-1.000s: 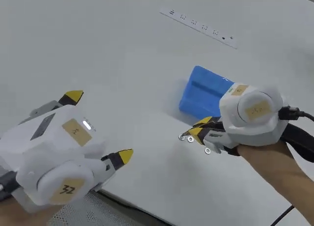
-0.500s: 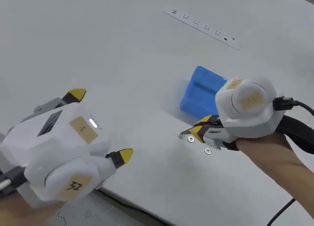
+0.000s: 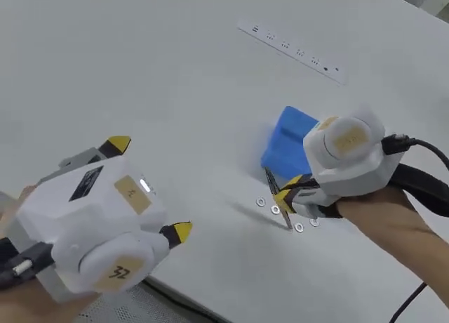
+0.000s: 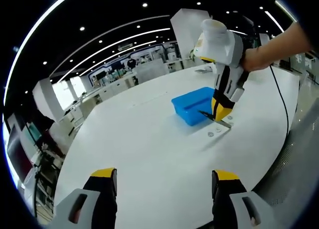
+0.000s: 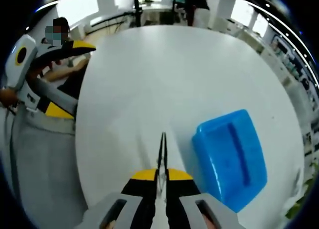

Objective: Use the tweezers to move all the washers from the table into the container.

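Here, four washers (image 3: 261,202), one container (image 3: 284,144), one tweezers (image 3: 270,180)

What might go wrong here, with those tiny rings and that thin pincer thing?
The washers lie flat on the smooth table, so the tweezers may slip off or flick one away. The right tool grips the tweezers partway along; they might twist in its hold.
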A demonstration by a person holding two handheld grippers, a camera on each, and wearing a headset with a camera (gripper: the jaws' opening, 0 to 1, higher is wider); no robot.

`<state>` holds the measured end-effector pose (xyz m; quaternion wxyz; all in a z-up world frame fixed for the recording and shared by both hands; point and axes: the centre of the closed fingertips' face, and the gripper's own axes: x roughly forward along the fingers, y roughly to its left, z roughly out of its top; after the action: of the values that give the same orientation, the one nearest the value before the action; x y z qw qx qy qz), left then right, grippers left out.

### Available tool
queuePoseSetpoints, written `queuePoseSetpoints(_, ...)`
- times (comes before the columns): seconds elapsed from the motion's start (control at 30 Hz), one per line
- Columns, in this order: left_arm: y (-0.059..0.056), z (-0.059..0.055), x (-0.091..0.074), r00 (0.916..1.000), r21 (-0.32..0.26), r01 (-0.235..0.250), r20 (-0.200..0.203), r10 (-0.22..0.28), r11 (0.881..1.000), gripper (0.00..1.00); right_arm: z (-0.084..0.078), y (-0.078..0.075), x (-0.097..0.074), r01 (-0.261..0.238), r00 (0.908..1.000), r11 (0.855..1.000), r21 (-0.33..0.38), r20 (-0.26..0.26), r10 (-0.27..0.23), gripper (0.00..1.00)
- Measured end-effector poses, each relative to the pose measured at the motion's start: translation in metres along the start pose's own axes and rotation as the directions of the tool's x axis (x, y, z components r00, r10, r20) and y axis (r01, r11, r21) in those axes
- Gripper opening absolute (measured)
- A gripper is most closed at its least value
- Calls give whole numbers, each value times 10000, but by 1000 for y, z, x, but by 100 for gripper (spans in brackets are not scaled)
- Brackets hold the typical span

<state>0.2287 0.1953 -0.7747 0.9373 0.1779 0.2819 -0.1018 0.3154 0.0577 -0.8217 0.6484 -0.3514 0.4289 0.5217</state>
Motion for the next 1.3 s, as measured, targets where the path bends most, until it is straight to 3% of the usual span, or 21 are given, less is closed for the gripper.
queuePoseSetpoints(0.07,-1,-1,0,10000,35,33,-38,-32,10000,78,-1,4,0,-49,9999,9999,109,165,47,2)
queuePoseSetpoints(0.17,-3,-1,0,9999,138,126,-49,-125,9998,75,-3,20,6,-555,9972,9961,683,548,518,2)
queuePoseSetpoints(0.33,-9,-1,1,9992,465,388,-150,-381,9982,70,-15,36,20,-527,9956,9963,676,804,472,1)
queuePoseSetpoints(0.37,-11,-1,1,9985,487,526,-168,-518,9974,67,-14,41,20,-520,9930,9972,533,1091,459,1)
queuePoseSetpoints(0.5,-29,11,-1,9845,557,1725,208,-1739,9834,55,-15,53,18,-530,9896,9977,416,1358,469,1)
queuePoseSetpoints(0.57,-35,11,2,9743,1153,2246,-111,-2249,9676,53,-17,58,17,-601,9885,9976,338,1408,547,1)
queuePoseSetpoints(0.6,-38,11,4,9684,1517,2490,-226,-2485,9565,51,-18,59,16,-620,9876,9976,300,1461,569,1)
queuePoseSetpoints(0.67,-51,15,9,9455,2451,3236,-465,-3223,9139,45,-19,63,14,-713,9857,9970,285,1553,661,1)
queuePoseSetpoints(0.7,-62,15,12,9244,2765,3797,-758,-3738,8829,39,-20,65,14,-768,9845,9967,275,1599,715,1)
queuePoseSetpoints(0.73,-68,16,15,9190,2930,3918,-800,-3860,8721,36,-21,67,13,-805,9833,9965,245,1657,753,1)
queuePoseSetpoints(0.77,-78,18,20,9043,3206,4218,-806,-4192,8481,34,-21,69,12,-833,9819,9963,222,1727,783,1)
queuePoseSetpoints(0.8,-84,17,22,8943,3324,4429,-985,-4364,8327,33,-21,71,10,-868,9802,9960,207,1803,816,1)
queuePoseSetpoints(0.83,-89,17,25,8895,3471,4519,-1062,-4443,8218,33,-21,73,9,-895,9794,9958,188,1834,846,1)
queuePoseSetpoints(0.87,-96,18,29,8823,3776,4624,-1055,-4588,8023,33,-21,77,7,-989,9764,9951,96,1940,951,1)
queuePoseSetpoints(0.9,-98,18,29,8795,3874,4670,-1107,-4628,7949,33,-20,78,5,-1003,9750,9949,59,1999,971,1)
queuePoseSetpoints(0.93,-102,17,32,8731,4214,4781,-1327,-4691,7707,34,-20,80,4,-1008,9742,9949,14,2031,984,1)
queuePoseSetpoints(0.97,-104,18,33,8720,4437,4776,-1339,-4708,7583,34,-21,82,2,-1019,9741,9947,-98,2021,1018,1)
queuePoseSetpoints(1.0,-109,18,35,8620,4697,4916,-1433,-4862,7332,34,-21,83,1,-1012,9740,9947,-209,2014,1033,1)
queuePoseSetpoints(1.2,-120,15,36,8083,5242,5716,-2276,-5430,6313,32,-21,94,-5,-1221,9694,9892,-807,2043,1363,1)
queuePoseSetpoints(1.23,-122,15,35,7925,5250,5922,-2426,-5595,6112,30,-20,97,-6,-1318,9672,9871,-912,2062,1482,1)
queuePoseSetpoints(1.3,-127,17,35,7705,5190,6180,-2506,-5860,5905,27,-20,102,-8,-1402,9641,9846,-1046,2121,1598,1)
